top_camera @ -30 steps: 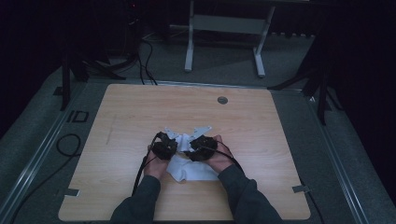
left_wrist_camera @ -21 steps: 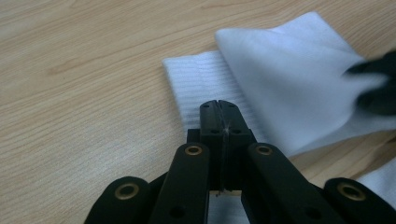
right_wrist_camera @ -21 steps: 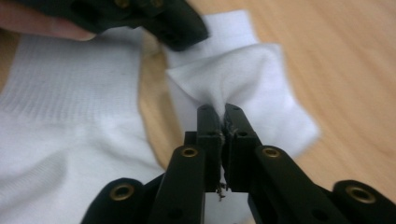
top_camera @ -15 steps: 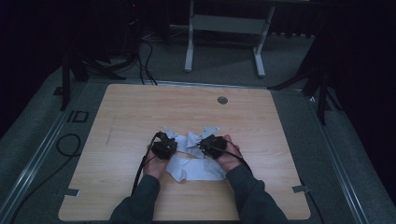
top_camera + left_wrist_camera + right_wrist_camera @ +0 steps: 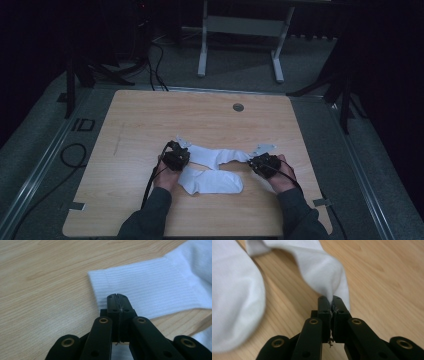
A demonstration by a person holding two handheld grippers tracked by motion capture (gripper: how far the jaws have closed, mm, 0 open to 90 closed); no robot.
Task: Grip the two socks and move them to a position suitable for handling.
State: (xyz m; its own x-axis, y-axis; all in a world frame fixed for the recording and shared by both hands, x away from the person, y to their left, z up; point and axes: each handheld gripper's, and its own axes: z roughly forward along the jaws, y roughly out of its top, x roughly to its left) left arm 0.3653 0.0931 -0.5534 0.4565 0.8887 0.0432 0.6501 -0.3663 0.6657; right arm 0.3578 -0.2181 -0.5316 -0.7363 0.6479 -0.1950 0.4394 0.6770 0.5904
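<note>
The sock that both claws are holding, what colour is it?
White. The sock shows best in the left gripper view, where its ribbed cuff is plain.

White ribbed knit cloth sock [image 5: 150,292], soft and matt, lies on the pale wood-grain table [image 5: 45,277]; left gripper [image 5: 117,298] is matt black plastic with brass-coloured rivets.

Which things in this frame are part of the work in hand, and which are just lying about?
In use:
- stretched white sock, pinched at its ribbed cuff by the left tool and at its toe by the right tool
- second white sock, beside it

Lying about:
- table's round grommet
- floor cables
</note>
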